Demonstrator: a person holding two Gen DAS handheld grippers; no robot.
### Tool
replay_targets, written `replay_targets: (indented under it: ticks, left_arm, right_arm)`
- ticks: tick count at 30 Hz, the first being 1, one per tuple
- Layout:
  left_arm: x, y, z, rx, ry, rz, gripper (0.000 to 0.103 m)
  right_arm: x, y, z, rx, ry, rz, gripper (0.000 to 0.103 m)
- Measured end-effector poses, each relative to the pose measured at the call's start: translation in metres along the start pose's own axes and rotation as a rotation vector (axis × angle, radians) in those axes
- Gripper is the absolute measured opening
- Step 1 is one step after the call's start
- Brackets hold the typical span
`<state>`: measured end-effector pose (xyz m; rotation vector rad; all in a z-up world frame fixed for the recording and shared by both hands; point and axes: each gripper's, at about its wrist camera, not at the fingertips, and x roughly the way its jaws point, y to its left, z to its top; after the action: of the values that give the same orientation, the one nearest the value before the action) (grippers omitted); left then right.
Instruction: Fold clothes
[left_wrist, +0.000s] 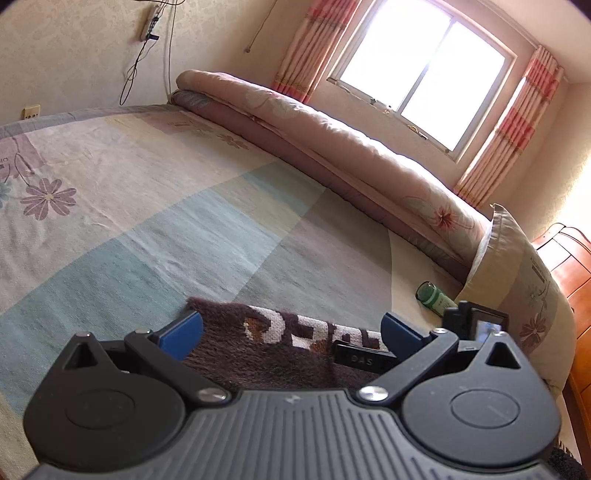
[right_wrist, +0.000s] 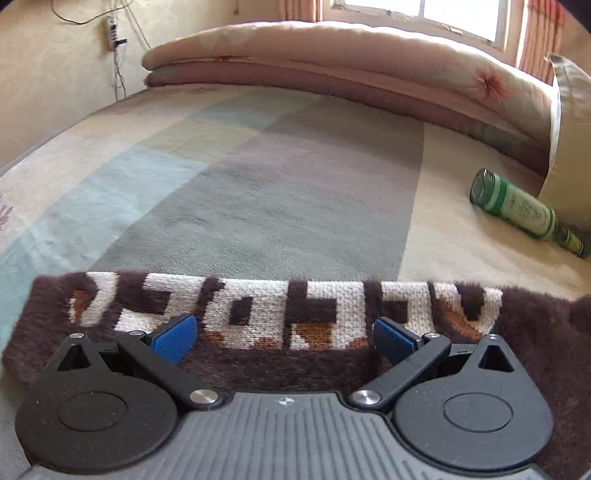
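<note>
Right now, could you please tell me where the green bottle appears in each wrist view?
Left wrist view: the green bottle lies at lower right, partly hidden behind the right gripper, beside the pillow.
Right wrist view: the bottle lies on its side at the right edge, fully visible.
Shared landmark: the brown knitted garment spread before both grippers.

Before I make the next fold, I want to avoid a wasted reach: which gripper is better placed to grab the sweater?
Right, probably. The right gripper is open, centred over the brown sweater and its lettered band. The left gripper is open too, but sits nearer the garment's end.
</note>
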<state>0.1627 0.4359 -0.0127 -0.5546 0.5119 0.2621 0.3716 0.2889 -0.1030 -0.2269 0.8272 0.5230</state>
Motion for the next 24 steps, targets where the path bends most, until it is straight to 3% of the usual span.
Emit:
replay_targets:
  ticks: [3,7,10,14,18,22,24]
  left_arm:
    - [0.005,-0.003,-0.003,0.012,0.031,-0.026,0.102]
    - [0.011,-0.008,-0.006,0.027,0.073,-0.061,0.102]
    - [0.014,-0.014,-0.008,0.043,0.092,-0.074,0.102]
    - [0.015,-0.022,-0.011,0.058,0.101,-0.109,0.102]
    - [0.02,-0.031,-0.013,0.066,0.109,-0.117,0.102]
    - [0.026,-0.041,-0.016,0.092,0.121,-0.115,0.102]
    - [0.028,-0.045,-0.018,0.099,0.125,-0.118,0.102]
  right_arm:
    - [0.008,0.023,-0.001,-0.035,0.021,0.029,0.103]
    - [-0.001,0.034,0.003,-0.14,0.053,0.19,0.103]
    - [-0.017,-0.003,0.004,-0.098,0.066,0.274,0.103]
    - [-0.04,-0.072,-0.002,0.014,0.043,0.192,0.103]
    - [-0.038,-0.117,-0.024,0.17,0.137,0.261,0.103]
    - [-0.041,-0.093,-0.036,0.155,0.112,0.246,0.103]
    - [-0.048,-0.076,-0.035,0.103,0.122,0.349,0.103]
